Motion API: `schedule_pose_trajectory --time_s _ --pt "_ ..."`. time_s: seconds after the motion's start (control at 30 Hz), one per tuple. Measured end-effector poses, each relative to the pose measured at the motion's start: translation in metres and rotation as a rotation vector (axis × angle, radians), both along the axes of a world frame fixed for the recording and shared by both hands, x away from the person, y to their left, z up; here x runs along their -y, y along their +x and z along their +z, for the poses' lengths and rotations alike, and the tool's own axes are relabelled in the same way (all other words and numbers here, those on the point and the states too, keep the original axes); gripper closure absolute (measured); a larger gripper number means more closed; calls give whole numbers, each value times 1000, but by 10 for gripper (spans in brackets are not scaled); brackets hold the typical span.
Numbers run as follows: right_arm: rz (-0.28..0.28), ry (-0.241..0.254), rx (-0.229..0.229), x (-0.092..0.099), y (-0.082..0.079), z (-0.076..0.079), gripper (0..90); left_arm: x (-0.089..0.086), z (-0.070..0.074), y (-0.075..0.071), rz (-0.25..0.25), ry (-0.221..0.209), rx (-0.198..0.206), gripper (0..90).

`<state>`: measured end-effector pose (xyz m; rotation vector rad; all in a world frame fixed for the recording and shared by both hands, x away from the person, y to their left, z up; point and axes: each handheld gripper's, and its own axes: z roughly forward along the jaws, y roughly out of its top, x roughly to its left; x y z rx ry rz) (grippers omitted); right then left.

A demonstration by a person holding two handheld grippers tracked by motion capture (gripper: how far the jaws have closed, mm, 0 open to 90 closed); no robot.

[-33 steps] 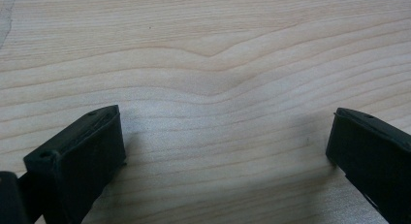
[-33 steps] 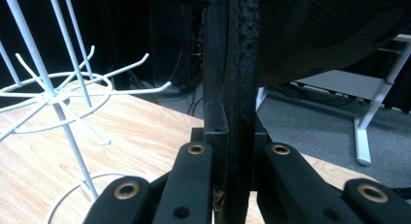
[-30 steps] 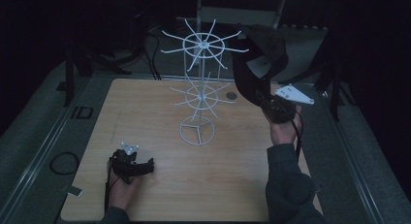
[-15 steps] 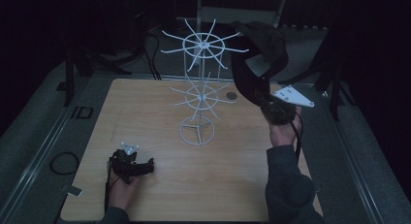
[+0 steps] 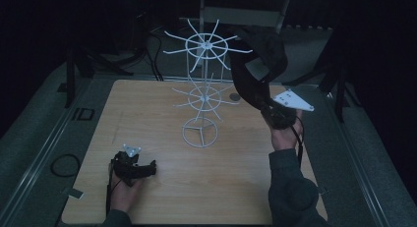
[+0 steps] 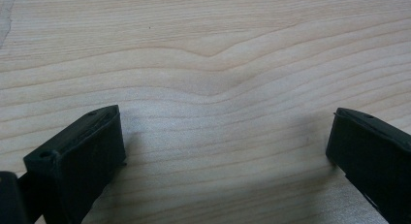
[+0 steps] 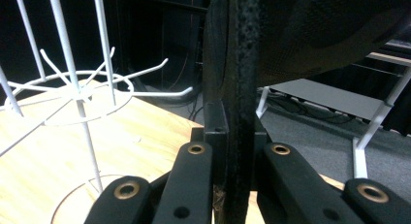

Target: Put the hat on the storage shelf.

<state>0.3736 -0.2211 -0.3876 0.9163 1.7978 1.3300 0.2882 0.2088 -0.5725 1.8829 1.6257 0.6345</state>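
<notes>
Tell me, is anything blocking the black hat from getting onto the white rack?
Nothing visible is. The right gripper holds the black hat up beside the white rack, close to its top ring of hooks, with only open air between. The left gripper rests far away on the table.

High view: dark cap point(image 5: 258, 65) partly masks the upper right prongs of the white wire rack point(image 5: 204, 89); a small round object point(image 5: 235, 97) behind the rack is too small to identify; surroundings beyond the table point(image 5: 147, 114) are lost in darkness. Right gripper view: the cap's brim point(image 7: 240, 88) hides the pads of the right gripper point(image 7: 235, 161); the cap's crown is cut off at the top edge. Left gripper view: both jaws of the left gripper point(image 6: 223, 146) are cropped by the lower and side edges
</notes>
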Motion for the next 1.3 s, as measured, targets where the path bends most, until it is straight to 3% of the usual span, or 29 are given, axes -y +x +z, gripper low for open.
schedule_pose_trajectory --time_s 0.6,0.87,1.17,1.3 --pt "29 -53 -12 -11 2 -11 864 0 0 0 0 1 0 2" --pt "31 -82 -46 -13 6 -20 862 0 0 0 2 -1 2 2" --pt "67 -156 -33 -26 5 -22 844 0 0 0 0 1 0 2" --pt "82 -167 -33 -27 4 -22 840 0 0 0 0 1 0 2"
